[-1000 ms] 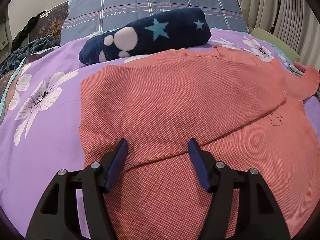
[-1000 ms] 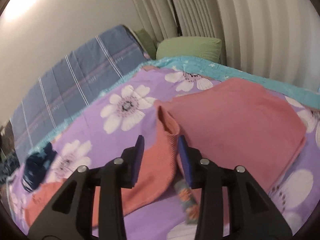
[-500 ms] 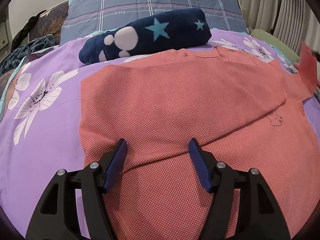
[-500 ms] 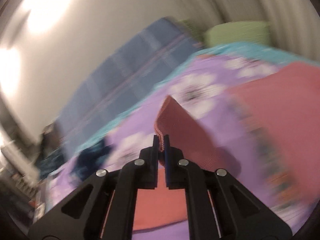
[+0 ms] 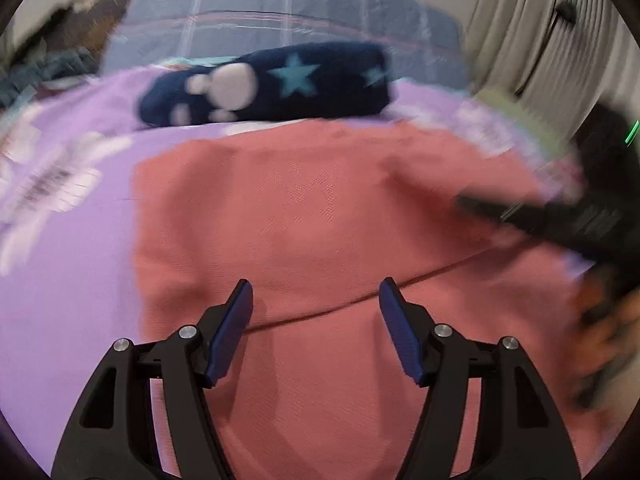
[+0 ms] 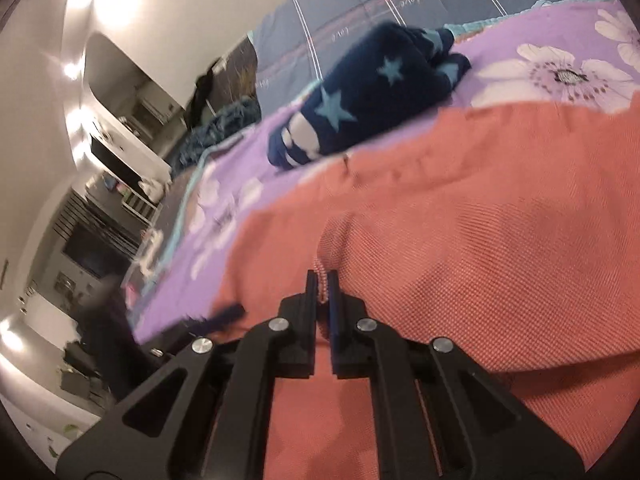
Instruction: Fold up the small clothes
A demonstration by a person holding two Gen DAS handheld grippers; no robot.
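Left wrist view, far left: the purple flowered bedspread (image 5: pixel 72 248) covers the bed, blurred in this frame. The coral knit shirt (image 5: pixel 304 216) lies spread flat on it and fills the middle of the view; a dark fold line crosses the cloth from lower left to upper right, just past the fingertips.

Left gripper (image 5: pixel 316 302): fingers set wide apart, blue pads facing each other above the shirt's near part. Nothing lies between them; whether the tips touch the cloth cannot be told.

Beyond the shirt's far edge lies a navy rolled blanket (image 5: pixel 272 82) with teal stars and white patches. Behind it stands a grey-blue pillow (image 5: pixel 280 12) with pale stripes.

Right of centre, the right gripper (image 5: pixel 464 201) enters from the right edge as a dark blurred shape low over the shirt. Pleated pale curtains (image 5: pixel 532 20) hang at upper right.

Right wrist view, far left: room furniture and bright lamps, out of focus. In the centre, the right gripper (image 6: pixel 322 280) has its fingers drawn narrow, pinching a ribbed edge of the shirt (image 6: pixel 460 240) that stands up in a small peak between the pads. The rest of the shirt spreads to the right over the bedspread (image 6: pixel 552 28). The blanket (image 6: pixel 376 92) lies just past the shirt's far edge.
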